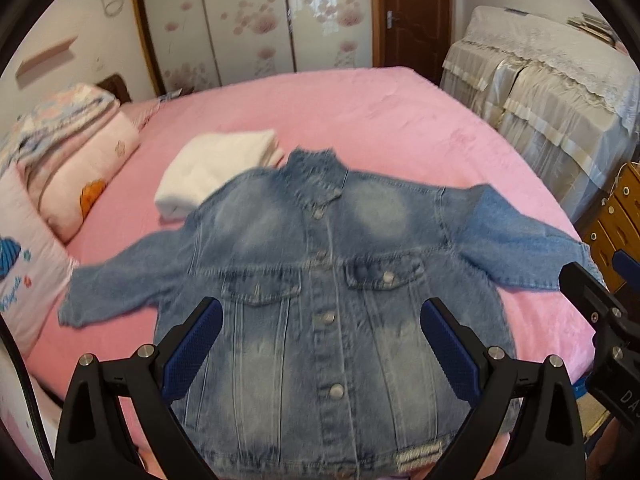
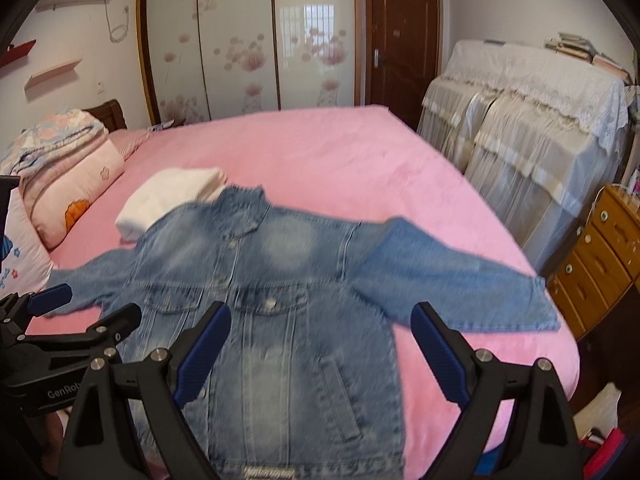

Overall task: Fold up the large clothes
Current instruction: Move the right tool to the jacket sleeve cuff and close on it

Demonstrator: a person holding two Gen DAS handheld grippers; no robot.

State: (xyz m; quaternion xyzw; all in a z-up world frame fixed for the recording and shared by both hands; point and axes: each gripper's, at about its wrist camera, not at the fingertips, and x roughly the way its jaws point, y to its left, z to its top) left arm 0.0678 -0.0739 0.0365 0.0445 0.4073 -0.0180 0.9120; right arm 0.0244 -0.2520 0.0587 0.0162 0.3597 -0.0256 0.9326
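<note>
1 denim jacket point(image 1: 320, 288), 1 white folded garment point(image 1: 212, 172), 2 grippers point(image 1: 320, 344).

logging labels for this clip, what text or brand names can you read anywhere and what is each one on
"GenRob", cut off by the right gripper: on the left gripper's body, right wrist view.
"DA", cut off at the frame edge: on the right gripper's body, left wrist view.
Cursive writing on the pillow: too blurred to read.
Denim jacket hem patch: unreadable.

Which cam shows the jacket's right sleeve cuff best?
Right wrist: the sleeve cuff lies unobstructed near the bed edge. In the left wrist view the right gripper covers the cuff; only the sleeve shows.
</note>
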